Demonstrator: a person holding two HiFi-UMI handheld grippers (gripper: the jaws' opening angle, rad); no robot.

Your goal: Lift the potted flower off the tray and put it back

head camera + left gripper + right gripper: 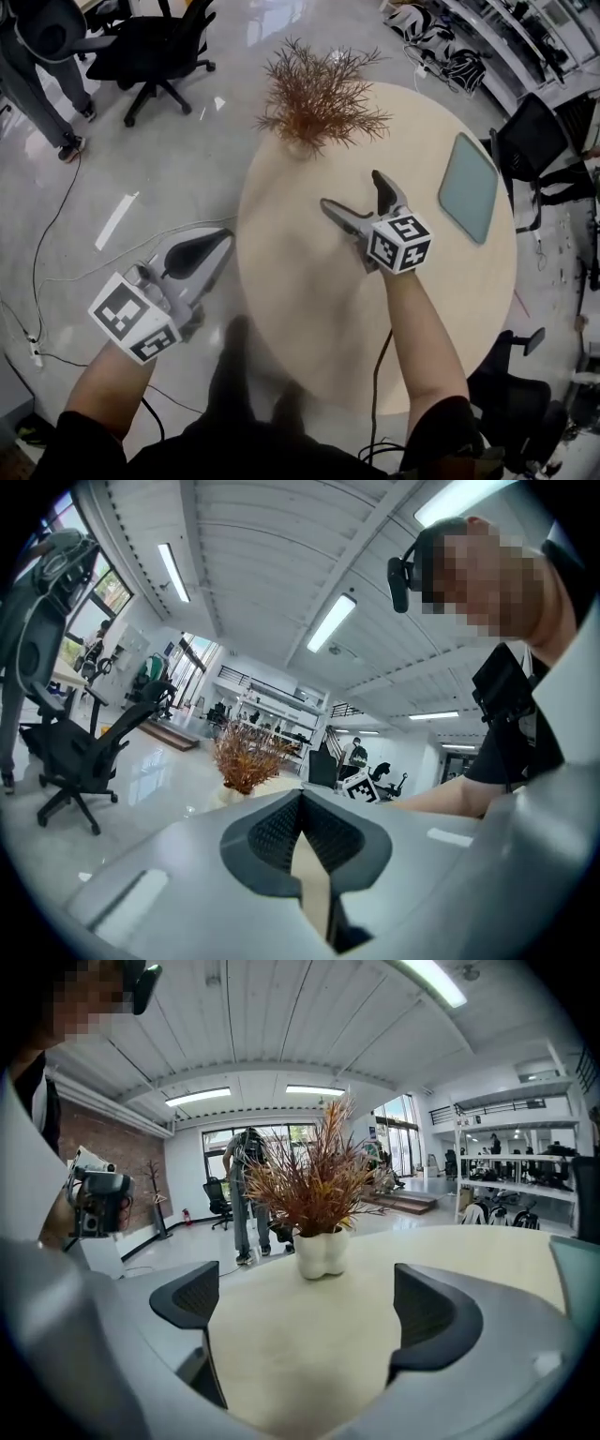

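Note:
The potted flower [317, 92] is a rust-brown dried bush in a white lumpy pot [321, 1252]. It stands on the round beige table [309, 309] at its far edge. The pale green tray [469, 186] lies flat at the table's right, apart from the pot and with nothing on it. My right gripper [352, 190] hovers over the table's middle, pointing at the pot [300, 145] and well short of it. In the right gripper view its jaws [309, 1309] stand open with only tabletop between them. My left gripper [221, 242] is off the table's left edge, shut on nothing [302, 808].
Black office chairs stand beyond the table [155, 52] and at its right [534, 141]. Cables trail over the glossy floor [56, 281] at the left. A person's legs [42, 94] show at the top left. Shelving lines the far right wall.

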